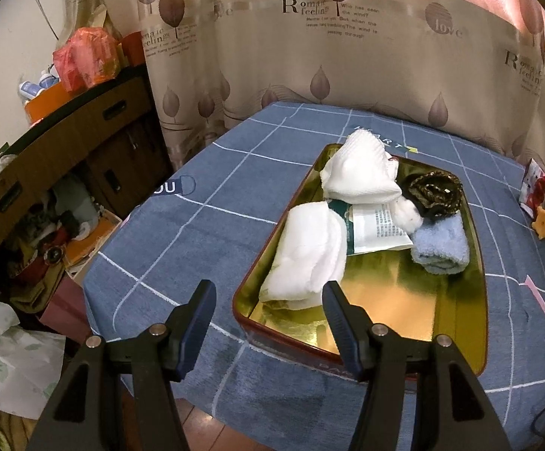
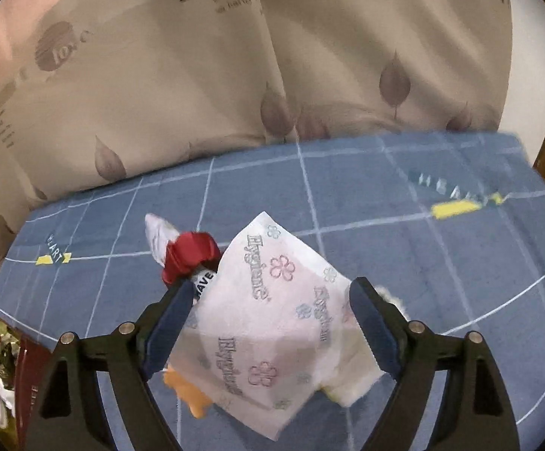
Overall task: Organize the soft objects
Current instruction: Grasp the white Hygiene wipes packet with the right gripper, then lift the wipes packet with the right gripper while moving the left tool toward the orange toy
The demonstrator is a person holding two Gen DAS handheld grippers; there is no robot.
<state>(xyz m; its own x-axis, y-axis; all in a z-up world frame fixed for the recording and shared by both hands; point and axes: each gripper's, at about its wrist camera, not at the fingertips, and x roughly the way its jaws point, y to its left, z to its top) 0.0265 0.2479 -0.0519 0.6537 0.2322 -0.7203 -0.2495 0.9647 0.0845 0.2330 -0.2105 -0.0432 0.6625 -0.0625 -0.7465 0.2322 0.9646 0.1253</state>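
Observation:
A gold tray on the blue checked tablecloth holds a folded white towel, a crumpled white cloth, a rolled blue towel, a dark scrunchie and a printed paper packet. My left gripper hangs open above the tray's near left corner with nothing between its fingers. My right gripper is open, its fingers spread either side of a flowered tissue pack lying on the cloth. A red scrunchie and an orange item lie beside the pack.
A leaf-print curtain hangs along the table's far edge. A brown cabinet with clutter stands to the left. The tray's corner shows at the left of the right wrist view. Small packets lie at the table's right.

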